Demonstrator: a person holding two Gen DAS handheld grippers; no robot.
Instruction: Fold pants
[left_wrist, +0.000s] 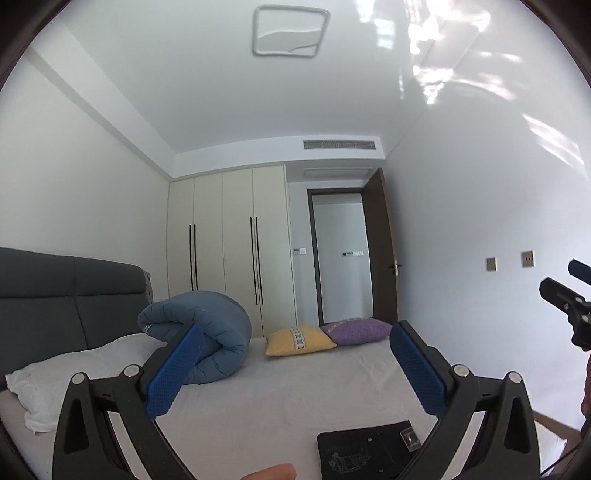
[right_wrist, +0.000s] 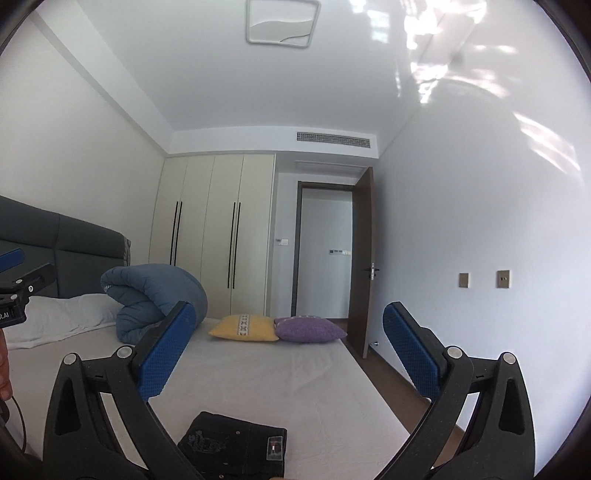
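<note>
Above the bed (right_wrist: 266, 373), both tongs (left_wrist: 295, 369) (right_wrist: 288, 354) gape over folded pants (right_wrist: 236, 446).

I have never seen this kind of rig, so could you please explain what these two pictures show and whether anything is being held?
These are two hand-held grippers, each with a fisheye camera looking out between its blue-padded fingers. One picture comes from the left gripper, the other from the right gripper. Both are open and hold nothing. On the bed lie folded black pants, a rolled blue quilt, a yellow cushion, a purple cushion and a white pillow.
</note>
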